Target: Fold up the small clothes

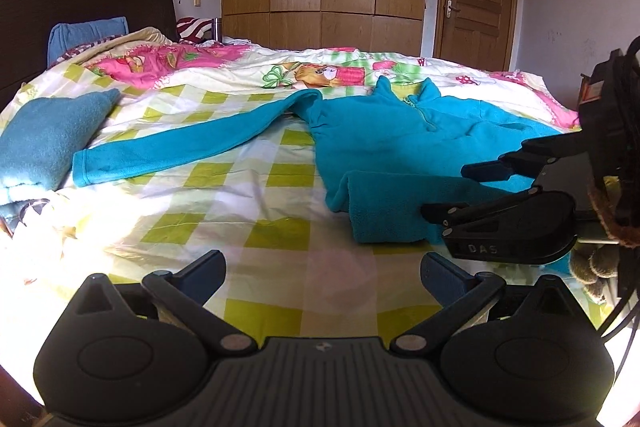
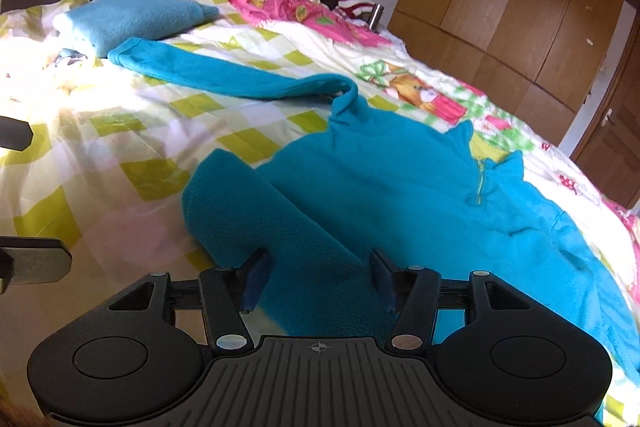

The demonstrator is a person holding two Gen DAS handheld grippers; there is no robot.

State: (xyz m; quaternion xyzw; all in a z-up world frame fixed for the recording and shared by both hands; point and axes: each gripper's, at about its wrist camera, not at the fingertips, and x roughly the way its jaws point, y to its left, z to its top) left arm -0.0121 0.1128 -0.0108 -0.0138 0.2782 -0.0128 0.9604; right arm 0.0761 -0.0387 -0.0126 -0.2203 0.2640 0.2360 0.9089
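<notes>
On bed (image 1: 248, 187), only R view shows flask (image 2: 375, 15).

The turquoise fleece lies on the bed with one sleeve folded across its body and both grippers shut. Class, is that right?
Not quite: both grippers are open. The left gripper and right gripper show spread jaws in their wrist views. The turquoise fleece does have one sleeve folded over.

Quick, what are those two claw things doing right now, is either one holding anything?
Left gripper: open, holding nothing, over the checked bedcover.
Right gripper: open, fingers either side of the turquoise fleece's folded sleeve, not clamped.
</notes>
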